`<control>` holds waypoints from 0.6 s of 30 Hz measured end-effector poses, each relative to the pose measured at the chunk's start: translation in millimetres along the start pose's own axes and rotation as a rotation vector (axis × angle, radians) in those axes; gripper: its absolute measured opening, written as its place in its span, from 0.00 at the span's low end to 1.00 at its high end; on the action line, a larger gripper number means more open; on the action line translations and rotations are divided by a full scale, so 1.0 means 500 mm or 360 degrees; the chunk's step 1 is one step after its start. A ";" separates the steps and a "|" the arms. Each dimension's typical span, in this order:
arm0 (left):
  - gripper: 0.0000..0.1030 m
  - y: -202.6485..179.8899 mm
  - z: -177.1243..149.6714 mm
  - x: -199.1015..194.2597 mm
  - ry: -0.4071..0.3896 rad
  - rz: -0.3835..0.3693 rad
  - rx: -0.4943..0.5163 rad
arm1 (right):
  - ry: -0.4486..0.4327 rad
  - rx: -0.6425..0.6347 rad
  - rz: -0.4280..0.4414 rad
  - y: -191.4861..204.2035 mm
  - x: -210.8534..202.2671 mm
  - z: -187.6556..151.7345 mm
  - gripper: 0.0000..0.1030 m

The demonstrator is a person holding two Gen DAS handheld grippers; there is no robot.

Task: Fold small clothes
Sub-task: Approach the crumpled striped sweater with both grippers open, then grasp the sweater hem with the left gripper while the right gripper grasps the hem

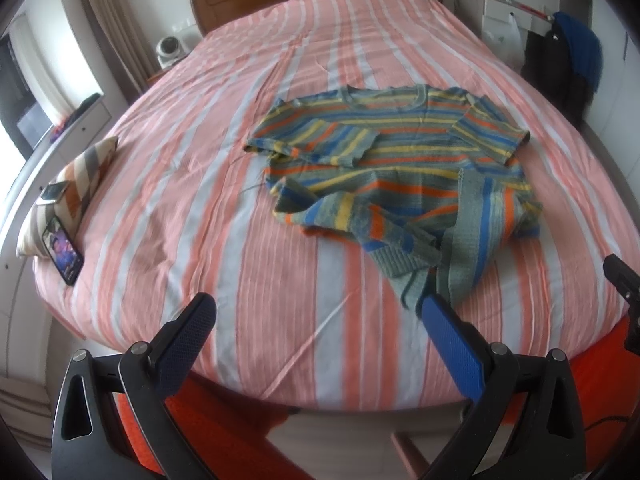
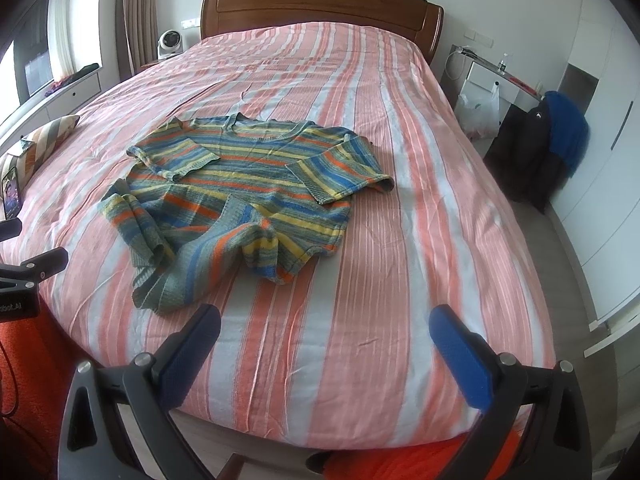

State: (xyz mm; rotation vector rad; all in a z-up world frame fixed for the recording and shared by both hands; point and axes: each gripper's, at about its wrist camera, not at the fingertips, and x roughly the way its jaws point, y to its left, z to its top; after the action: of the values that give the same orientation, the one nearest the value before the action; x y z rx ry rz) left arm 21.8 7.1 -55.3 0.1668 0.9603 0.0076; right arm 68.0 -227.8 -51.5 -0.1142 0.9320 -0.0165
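Hovering wide open, both tools face the sweater.

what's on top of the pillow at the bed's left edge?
A small phone-like device lies on the pillow; a lit phone leans against its near end. Whatever is beneath the pillow is hidden.

- A home bedroom: a wide bed under a pink-and-white striped cover, with a wooden headboard.
- Curtains hang at the window beside the headboard.
- A striped cushion and a phone lie at the bed's left edge.
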 end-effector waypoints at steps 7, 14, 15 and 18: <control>1.00 -0.006 -0.006 -0.002 0.0004 0.0001 0.0002 | 0.0001 0.0005 0.0005 -0.003 -0.002 -0.002 1.00; 1.00 0.016 0.013 0.053 0.0009 -0.0171 0.0006 | -0.0046 -0.0020 0.0050 -0.006 0.004 0.010 1.00; 1.00 0.026 0.023 0.081 0.0044 -0.0216 -0.0025 | -0.0113 -0.0054 0.0084 -0.012 0.015 0.024 1.00; 0.99 0.027 0.050 0.177 0.0168 -0.0486 -0.0083 | -0.0165 -0.0137 0.0106 -0.015 0.073 0.071 1.00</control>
State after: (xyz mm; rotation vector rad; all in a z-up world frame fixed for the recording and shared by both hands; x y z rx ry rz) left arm 94.0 24.1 -111.5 -0.0296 1.0820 -0.2412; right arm 118.3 -234.4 -58.9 -0.1621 0.8325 0.0906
